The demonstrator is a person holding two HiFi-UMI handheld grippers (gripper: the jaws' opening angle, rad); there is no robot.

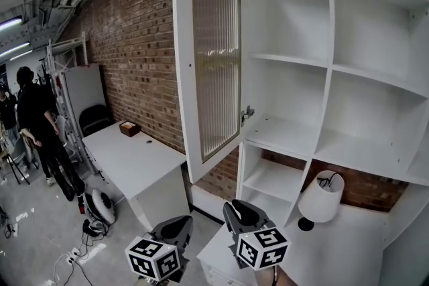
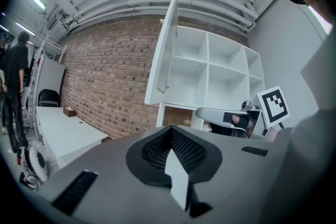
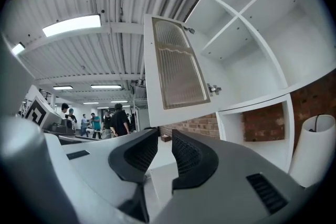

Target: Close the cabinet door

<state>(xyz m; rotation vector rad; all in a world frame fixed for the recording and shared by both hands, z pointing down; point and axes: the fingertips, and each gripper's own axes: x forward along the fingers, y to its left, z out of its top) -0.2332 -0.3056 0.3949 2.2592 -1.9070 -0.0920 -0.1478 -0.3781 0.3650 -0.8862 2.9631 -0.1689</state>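
Note:
The cabinet door (image 1: 214, 57), a white frame round ribbed glass, stands swung wide open from its hinges on the left side of the white cabinet (image 1: 328, 77). The shelves inside are bare. Both grippers hover low in the head view, below the door and apart from it. My left gripper (image 1: 179, 224) has its pads meeting at the tips with nothing held; in its own view the left gripper (image 2: 171, 129) points toward the door (image 2: 164, 50). My right gripper (image 1: 242, 211) is open with an empty gap, and the right gripper (image 3: 165, 136) sits below the door (image 3: 176, 68).
A white lamp (image 1: 322, 196) stands on the white counter under the cabinet, at right. A white desk (image 1: 127, 157) with a small brown box (image 1: 129, 128) runs along the brick wall at left. A person in black (image 1: 37, 124) stands at far left.

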